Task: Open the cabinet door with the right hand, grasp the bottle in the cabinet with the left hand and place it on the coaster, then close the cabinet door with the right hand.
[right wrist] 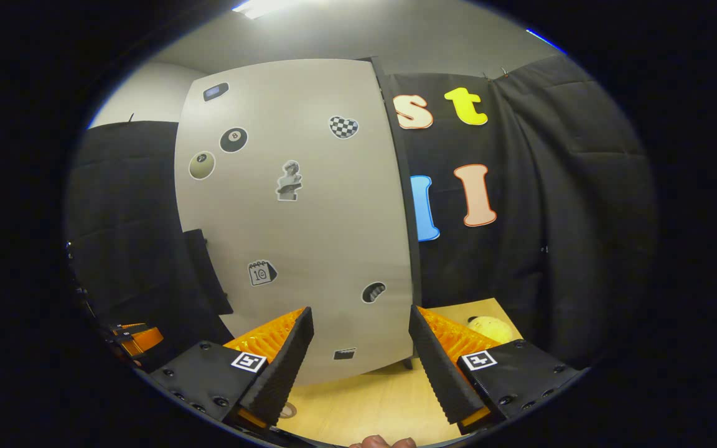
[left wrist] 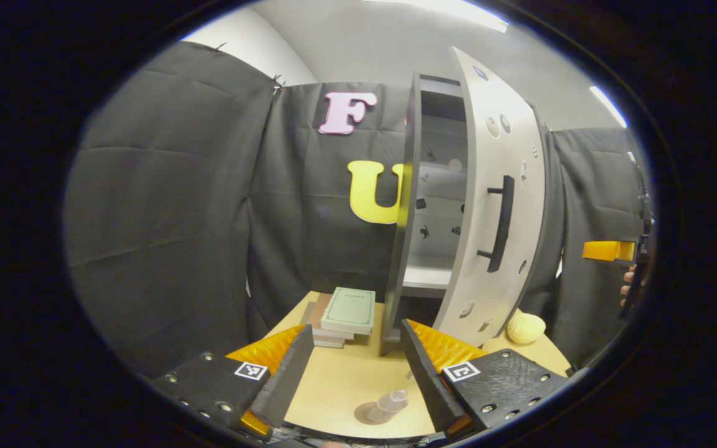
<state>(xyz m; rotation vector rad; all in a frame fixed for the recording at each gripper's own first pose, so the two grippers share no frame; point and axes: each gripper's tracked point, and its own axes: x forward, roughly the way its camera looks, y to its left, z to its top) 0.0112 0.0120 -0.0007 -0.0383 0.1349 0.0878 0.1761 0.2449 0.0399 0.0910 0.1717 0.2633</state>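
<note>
Bottle [left wrist: 391, 402] on coaster [left wrist: 371, 414] beside open door [left wrist: 495, 205].

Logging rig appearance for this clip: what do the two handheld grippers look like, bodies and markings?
In the left gripper view, the left gripper has two wedge-shaped fingers with ribbed inner faces, mounted on black blocks dotted with screws; each block carries a square black-and-white marker, and orange ribbed plastic sits behind the fingers. The right gripper in the right gripper view has the same build.

left gripper view: faces cabinet door [left wrist: 495, 205] edge | right gripper view: near its front
</note>
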